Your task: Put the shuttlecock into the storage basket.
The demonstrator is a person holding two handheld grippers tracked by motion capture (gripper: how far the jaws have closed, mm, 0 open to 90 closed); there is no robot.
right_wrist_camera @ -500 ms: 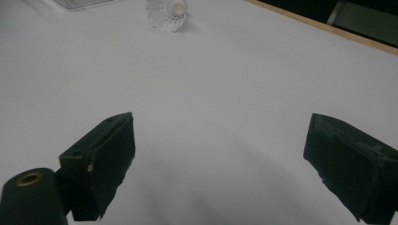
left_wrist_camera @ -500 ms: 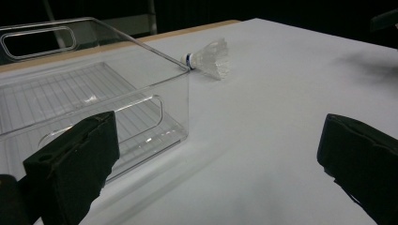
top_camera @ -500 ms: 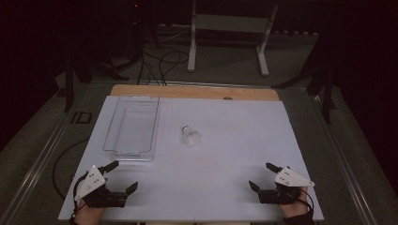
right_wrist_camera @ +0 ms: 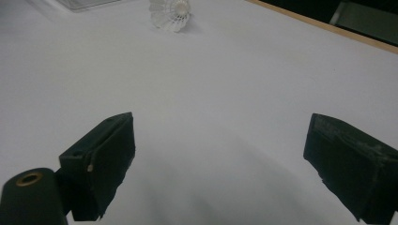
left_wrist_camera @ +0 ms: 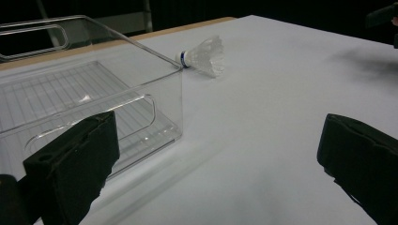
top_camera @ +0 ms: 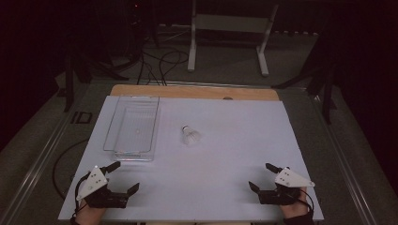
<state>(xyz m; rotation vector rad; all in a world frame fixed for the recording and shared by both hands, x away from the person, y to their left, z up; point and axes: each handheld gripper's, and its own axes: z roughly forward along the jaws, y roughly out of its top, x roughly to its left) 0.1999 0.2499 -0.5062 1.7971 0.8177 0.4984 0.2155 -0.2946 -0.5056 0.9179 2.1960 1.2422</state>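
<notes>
A white shuttlecock (top_camera: 190, 135) lies on its side near the middle of the white table, its cork toward the clear bin; the same shuttlecock (left_wrist_camera: 204, 56) lies just past the bin's corner, and it (right_wrist_camera: 170, 13) shows far ahead in the right gripper view. A clear plastic bin (top_camera: 133, 127) with nothing inside stands at the left. My left gripper (top_camera: 126, 176) rests at the near left corner, jaws wide open, nothing between them. My right gripper (top_camera: 262, 177) sits at the near right, open as well and holding nothing.
The white table sheet (top_camera: 225, 154) ends at a wooden strip (top_camera: 197, 91) along the far edge. Beyond it stand a metal frame (top_camera: 225, 28) and cables on a dark floor. The clear bin's wall (left_wrist_camera: 117, 93) stands close in front of my left jaws.
</notes>
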